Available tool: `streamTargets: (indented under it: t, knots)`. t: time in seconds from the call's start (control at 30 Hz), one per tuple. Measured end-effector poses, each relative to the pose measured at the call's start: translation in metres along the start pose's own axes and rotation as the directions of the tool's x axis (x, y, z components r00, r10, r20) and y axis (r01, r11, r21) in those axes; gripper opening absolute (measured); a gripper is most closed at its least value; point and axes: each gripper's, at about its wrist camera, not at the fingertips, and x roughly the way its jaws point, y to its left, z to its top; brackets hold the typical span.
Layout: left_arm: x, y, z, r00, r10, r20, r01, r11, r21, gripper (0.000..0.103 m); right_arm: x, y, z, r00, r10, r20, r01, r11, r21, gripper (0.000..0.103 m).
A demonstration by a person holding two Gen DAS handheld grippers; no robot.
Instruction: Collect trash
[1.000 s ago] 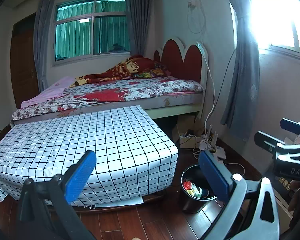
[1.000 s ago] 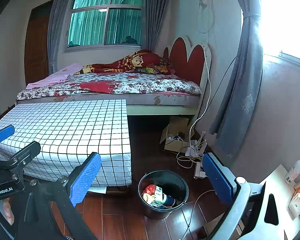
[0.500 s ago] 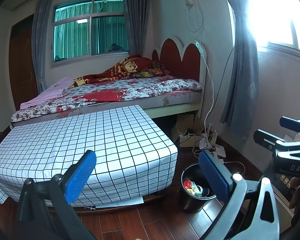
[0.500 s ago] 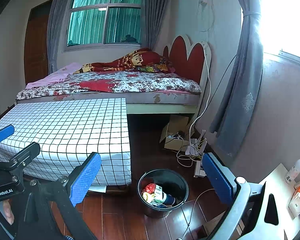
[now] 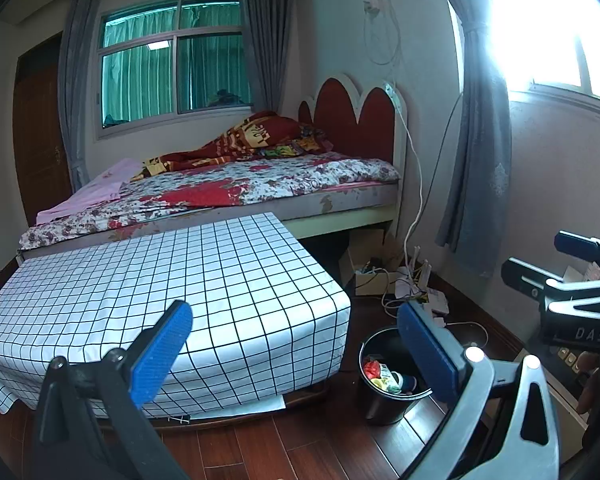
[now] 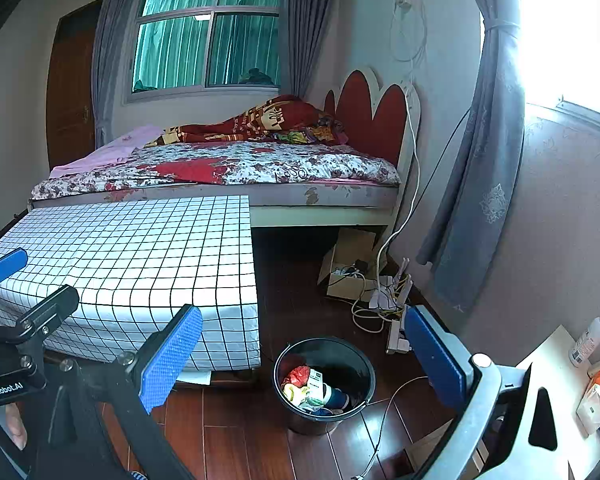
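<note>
In the left wrist view, the blue pad (image 5: 428,350) of the near gripper covered the right rim of the black bucket (image 5: 380,400). The trash (image 6: 314,390) inside was too small to identify piece by piece. The window (image 6: 572,28) at right was blown out to white. The label on the pump bottle (image 6: 590,336) was unreadable, and the orange packet (image 6: 598,394) ran off the frame's edge. The space under the bed (image 6: 300,240) lay in shadow.
</note>
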Motion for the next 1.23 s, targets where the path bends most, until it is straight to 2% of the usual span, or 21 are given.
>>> streamTargets:
  t: [0.77, 1.23]
  knots:
    - [0.000, -0.001, -0.002, 1.000, -0.018, -0.007, 0.018, 1.000, 0.012, 0.103, 0.002, 0.001, -0.001, 1.000, -0.001, -0.010, 0.002, 1.000, 0.010, 0.102]
    - [0.001, -0.011, -0.005, 0.997, -0.077, -0.005, 0.078, 0.995, 0.068, 0.103, 0.003, 0.000, -0.005, 1.000, -0.004, -0.022, 0.005, 1.000, 0.024, 0.102]
